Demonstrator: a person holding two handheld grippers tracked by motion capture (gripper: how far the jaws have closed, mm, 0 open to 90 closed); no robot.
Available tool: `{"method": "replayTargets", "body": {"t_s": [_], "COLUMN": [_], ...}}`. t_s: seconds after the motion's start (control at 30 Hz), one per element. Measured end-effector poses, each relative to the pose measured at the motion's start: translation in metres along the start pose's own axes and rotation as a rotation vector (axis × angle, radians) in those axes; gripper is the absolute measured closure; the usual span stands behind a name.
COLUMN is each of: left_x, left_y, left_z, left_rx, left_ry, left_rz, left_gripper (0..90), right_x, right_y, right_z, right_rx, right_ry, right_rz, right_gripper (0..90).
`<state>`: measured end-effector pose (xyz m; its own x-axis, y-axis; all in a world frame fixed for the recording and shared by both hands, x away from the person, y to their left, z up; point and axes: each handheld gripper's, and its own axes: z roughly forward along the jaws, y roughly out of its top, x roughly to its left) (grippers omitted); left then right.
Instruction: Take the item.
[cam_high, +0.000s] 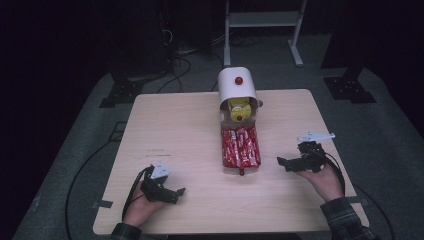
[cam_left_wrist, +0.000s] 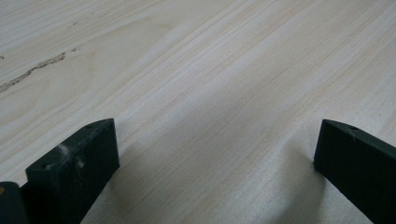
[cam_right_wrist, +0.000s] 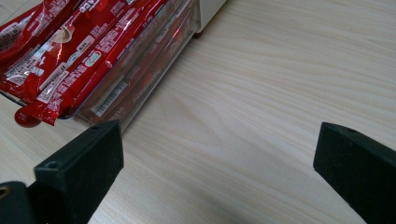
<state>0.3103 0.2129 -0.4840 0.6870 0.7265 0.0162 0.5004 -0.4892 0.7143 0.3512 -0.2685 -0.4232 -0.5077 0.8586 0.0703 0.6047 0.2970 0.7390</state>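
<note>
High view shows us a pale wooden table (cam_high: 165, 125) with a small white cabinet (cam_high: 237, 86) at its far middle, its rounded lid raised and marked by a red knob (cam_high: 239, 80). Below the lid sit yellow packets (cam_high: 239, 105), and a clear drawer (cam_high: 241, 147) is pulled out toward us, full of red snack sticks (cam_high: 240, 145).

We judge the drawer already open and stocked; closing it, or taking something from it, seems to be what is left, and neither tool touches it yet. Our left hand-held gripper (cam_high: 172, 192) rests at the near left, well apart from the drawer, jaws spread wide over bare wood grain (cam_left_wrist: 205, 93). Our right hand-held gripper (cam_high: 287, 162) lies near the drawer's right side, pointing at it, jaws also wide and holding nothing.

Right gripper view gives us the textures: the drawer (cam_right_wrist: 135, 88) is smooth transparent plastic with a barcode label showing through its wall, the wrappers (cam_right_wrist: 70, 51) are glossy crinkled foil, and a small round red knob (cam_right_wrist: 25, 117) juts from the drawer's near end. The jaw pads look matte, black and blocky.
</note>
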Motion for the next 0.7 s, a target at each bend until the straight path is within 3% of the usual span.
{"method": "replayTargets", "body": {"t_s": [0.6,0.7], "left_x": [0.0,0.0], "left_y": [0.0,0.0], "left_z": [0.0,0.0], "left_rx": [-0.001,-0.001], "left_ry": [0.0,0.0], "left_rz": [0.001,0.0], "left_gripper": [0.0,0.0], "right_x": [0.011,0.013], "right_y": [0.018,0.021], "right_z": [0.007,0.008], "right_rx": [0.024,0.005], "right_ry": [0.02,0.038], "right_rz": [-0.028,-0.04], "right_gripper": [0.9,7.6]}}
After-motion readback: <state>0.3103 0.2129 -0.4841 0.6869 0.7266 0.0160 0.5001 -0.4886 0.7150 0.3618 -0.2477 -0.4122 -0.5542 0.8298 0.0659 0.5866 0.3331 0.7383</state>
